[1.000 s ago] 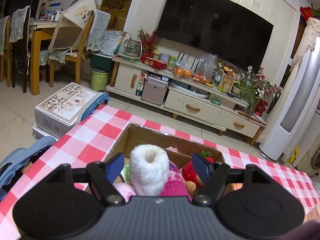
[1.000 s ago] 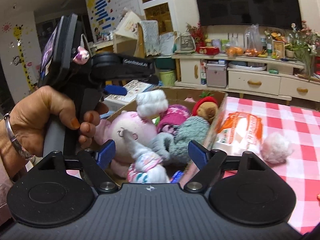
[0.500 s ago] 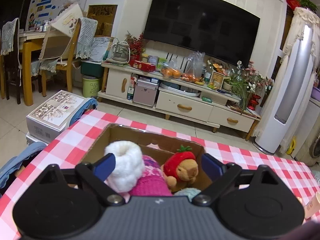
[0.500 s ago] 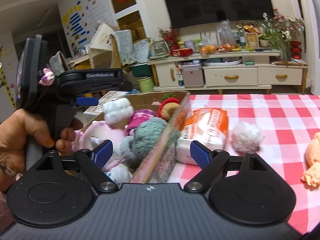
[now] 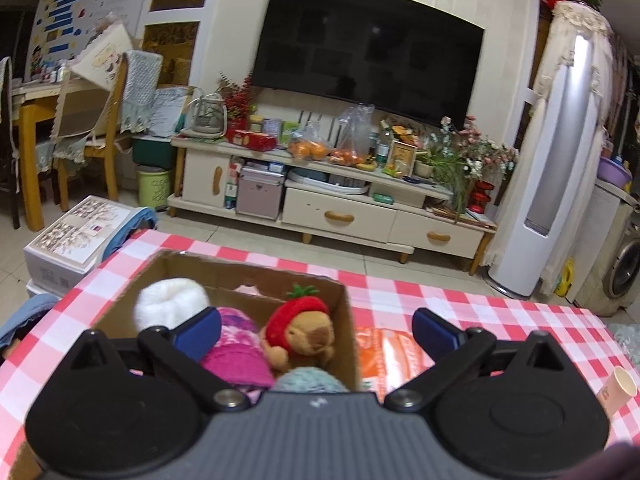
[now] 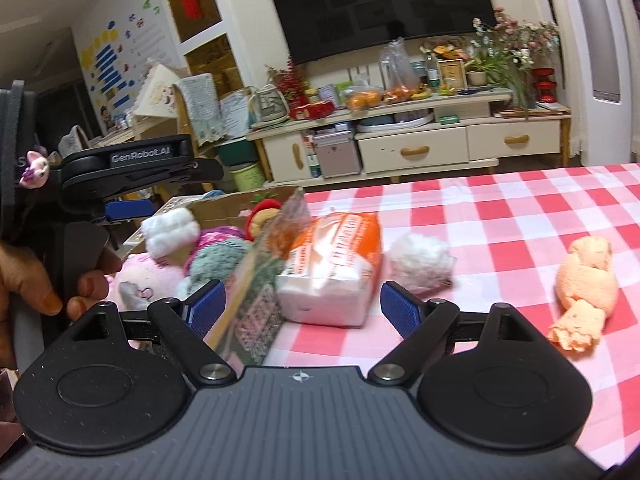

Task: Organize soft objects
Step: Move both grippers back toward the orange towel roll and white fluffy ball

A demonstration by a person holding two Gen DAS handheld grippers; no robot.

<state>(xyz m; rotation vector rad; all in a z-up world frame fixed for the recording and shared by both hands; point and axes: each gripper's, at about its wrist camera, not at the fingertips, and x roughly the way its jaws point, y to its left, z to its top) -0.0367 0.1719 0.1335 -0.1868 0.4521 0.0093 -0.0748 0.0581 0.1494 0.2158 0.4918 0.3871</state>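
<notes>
Left wrist view. Left gripper (image 5: 316,330): jaws opening, nothing between the pads. It hangs over the open brown cardboard box (image 5: 240,276), the landmark. In the box: 1 white fluffy roll (image 5: 170,306), 1 pink knitted item (image 5: 236,350), 1 brown plush animal with a red strawberry cap (image 5: 304,330), 1 grey-green woolly piece (image 5: 310,380). Just right of the box: 1 orange-and-white plastic-wrapped soft pack (image 5: 384,350).

Right wrist view. Right gripper (image 6: 302,300): jaws apart, empty, astride the box's near right wall (image 6: 256,276), the soft pack ahead of them. Right of the box, in order outward: the pack (image 6: 332,264), 1 white fluffy ball (image 6: 420,258), 1 peach knitted cloth (image 6: 586,280), well apart. A person's hand (image 6: 28,276) holds the left tool beside the box.

Step in hand, judged: fetch the loose items. Advice: clear the box wall, centre the pads on the pack's width, squeeze gently.

Surface and room: red-and-white checked tablecloth (image 6: 500,208); beyond the box, 1 cream cabinet (image 5: 332,212) and 1 black television (image 5: 368,52).
</notes>
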